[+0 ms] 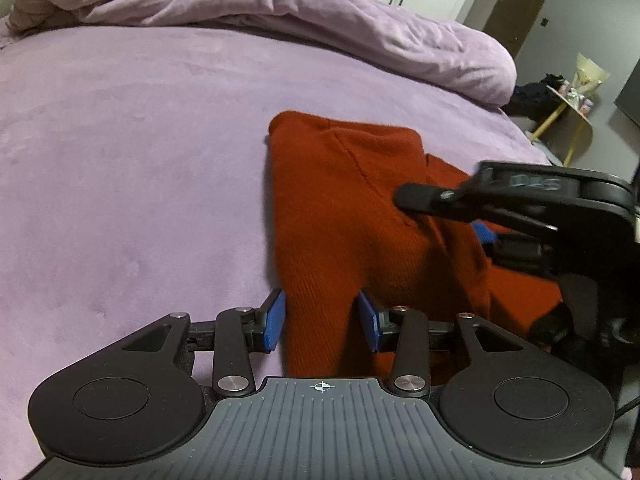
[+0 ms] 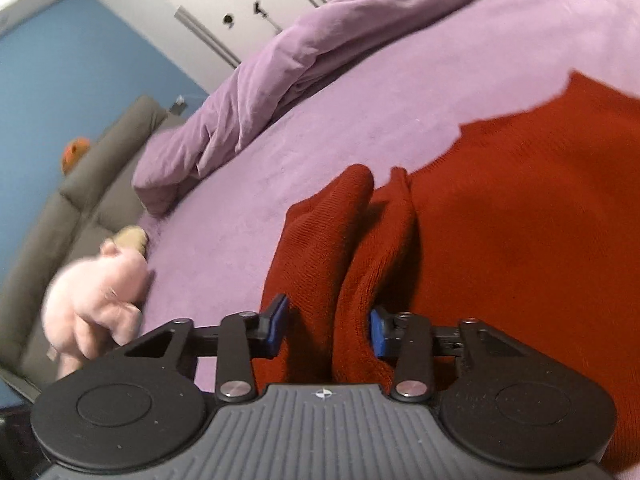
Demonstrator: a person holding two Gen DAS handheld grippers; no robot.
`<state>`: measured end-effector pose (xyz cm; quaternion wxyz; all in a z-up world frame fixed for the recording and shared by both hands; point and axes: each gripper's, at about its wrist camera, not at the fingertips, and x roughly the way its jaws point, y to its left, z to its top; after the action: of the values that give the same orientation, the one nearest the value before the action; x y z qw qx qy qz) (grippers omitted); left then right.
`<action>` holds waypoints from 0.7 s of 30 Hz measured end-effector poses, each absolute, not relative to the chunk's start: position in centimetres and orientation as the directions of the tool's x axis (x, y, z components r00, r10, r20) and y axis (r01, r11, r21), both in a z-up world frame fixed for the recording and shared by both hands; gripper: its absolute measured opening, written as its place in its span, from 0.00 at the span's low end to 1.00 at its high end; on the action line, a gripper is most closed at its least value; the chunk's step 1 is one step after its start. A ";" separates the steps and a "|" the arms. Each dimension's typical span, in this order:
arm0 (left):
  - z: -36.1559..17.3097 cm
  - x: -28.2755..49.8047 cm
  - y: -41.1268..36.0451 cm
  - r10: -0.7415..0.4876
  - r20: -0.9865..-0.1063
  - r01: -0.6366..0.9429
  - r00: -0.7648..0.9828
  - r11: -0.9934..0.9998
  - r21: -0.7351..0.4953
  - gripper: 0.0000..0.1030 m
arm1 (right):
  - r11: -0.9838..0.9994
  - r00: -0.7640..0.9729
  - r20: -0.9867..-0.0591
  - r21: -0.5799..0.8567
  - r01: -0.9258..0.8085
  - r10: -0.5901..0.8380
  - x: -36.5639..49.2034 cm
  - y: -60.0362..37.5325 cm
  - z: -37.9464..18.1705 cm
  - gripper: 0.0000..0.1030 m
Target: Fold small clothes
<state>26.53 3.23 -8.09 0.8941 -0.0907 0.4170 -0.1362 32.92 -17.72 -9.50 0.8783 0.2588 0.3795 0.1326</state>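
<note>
Both hand-held grippers, left (image 1: 322, 320) and right (image 2: 328, 326), stand half-open astride my red sweater's (image 1: 352, 200) bunched folds on the bed (image 1: 120, 160), needing closing before folding.

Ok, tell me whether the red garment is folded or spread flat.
Partly folded, not flat. The red garment lies on the purple bed cover with one layer lapped over another, and its near edge bunches into raised folds.

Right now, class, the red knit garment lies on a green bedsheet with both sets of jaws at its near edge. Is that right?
Not quite: the bedsheet is lilac purple, not green, as the left wrist view shows. The rest stands: the red knit garment lies on it, with both sets of jaws at its near edge.
</note>
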 end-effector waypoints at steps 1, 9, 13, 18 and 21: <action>-8.1 26.3 3.2 -0.320 -0.724 0.166 0.611 0.946 -0.278 0.42 | 0.856 0.677 -0.611 0.515 -0.056 0.412 32.6 -17.2 -9.2 0.17; -6.9 22.8 2.7 -0.334 -0.710 0.202 0.620 0.942 -0.266 0.42 | 0.956 0.745 -0.608 0.256 -0.142 0.274 31.1 -16.3 -5.6 0.12; -6.8 22.7 1.2 -0.363 -0.717 0.249 0.595 0.932 -0.265 0.41 | 0.977 0.801 -0.569 0.192 -0.089 0.185 29.1 -19.1 -3.6 0.12; -7.8 23.8 -1.4 -0.379 -0.733 0.268 0.565 0.924 -0.272 0.40 | 0.996 0.764 -0.645 0.068 0.049 0.006 27.8 -23.4 -6.3 0.05; -8.7 24.5 -2.1 -0.371 -0.757 0.247 0.537 0.928 -0.280 0.36 | 0.982 0.693 -0.718 0.165 0.093 0.055 27.6 -26.2 -8.9 0.06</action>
<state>24.51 -2.13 -8.73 0.8739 -0.0696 0.4475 -0.1768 27.60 -26.18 -8.92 0.9153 0.0945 0.3913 -0.0103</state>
